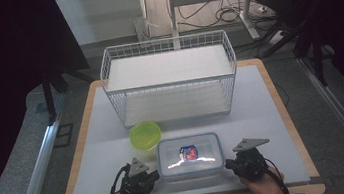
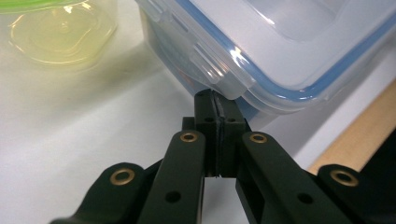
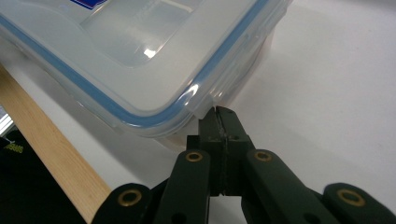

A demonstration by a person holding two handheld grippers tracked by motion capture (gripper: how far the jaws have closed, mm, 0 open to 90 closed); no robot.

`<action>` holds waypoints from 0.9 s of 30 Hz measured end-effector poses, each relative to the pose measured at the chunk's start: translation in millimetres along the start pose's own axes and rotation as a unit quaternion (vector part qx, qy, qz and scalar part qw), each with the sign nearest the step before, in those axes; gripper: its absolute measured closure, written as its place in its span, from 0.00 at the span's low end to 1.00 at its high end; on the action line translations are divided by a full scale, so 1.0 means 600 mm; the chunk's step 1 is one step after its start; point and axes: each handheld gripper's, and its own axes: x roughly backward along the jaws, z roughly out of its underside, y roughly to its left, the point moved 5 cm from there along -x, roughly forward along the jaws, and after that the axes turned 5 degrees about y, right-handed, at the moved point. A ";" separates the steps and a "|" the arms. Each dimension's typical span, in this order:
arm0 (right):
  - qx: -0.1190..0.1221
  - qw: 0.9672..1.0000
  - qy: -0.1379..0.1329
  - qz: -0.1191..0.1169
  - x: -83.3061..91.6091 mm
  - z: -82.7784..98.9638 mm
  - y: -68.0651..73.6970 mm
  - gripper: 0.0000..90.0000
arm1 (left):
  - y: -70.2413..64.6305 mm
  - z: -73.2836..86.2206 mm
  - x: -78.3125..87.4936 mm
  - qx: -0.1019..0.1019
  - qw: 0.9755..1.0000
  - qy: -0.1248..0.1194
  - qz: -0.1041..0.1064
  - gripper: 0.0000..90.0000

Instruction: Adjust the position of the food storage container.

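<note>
At the near edge of the counter (image 1: 263,115), a clear plastic food box (image 1: 190,156) is lying flat on the smooth white top. The box is a rectangle with round corners, and its see-through lid has a soft blue seal running around it and a shiny spot of light on top. A small red and blue sticker is showing on the lid. The left tool (image 1: 153,175) is sitting at the box's left end, its hard black jaws pressed together with nothing between them, tips right under a clear snap flap (image 2: 219,70). The right tool (image 1: 229,164) is sitting at the right end, its jaws also pinched together and holding nothing, tips up against the lid's edge. Just behind the box, a little round tub with a bright green lid (image 1: 144,134) is standing. Farther back, a white wire basket (image 1: 170,77) is standing, made of thin bars.
</note>
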 end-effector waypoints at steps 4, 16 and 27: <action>0.000 1.000 -0.002 -0.003 -0.008 -0.008 0.003 1.00 | 0.013 -0.005 -0.001 0.007 1.000 0.000 -0.006 1.00; 0.027 1.000 0.012 -0.001 -0.018 -0.034 -0.011 1.00 | 0.040 -0.010 0.000 -0.005 1.000 0.012 -0.018 0.96; 0.045 0.999 -0.022 0.002 -0.001 -0.039 -0.076 0.71 | 0.088 0.001 0.036 -0.039 0.998 -0.002 -0.048 0.47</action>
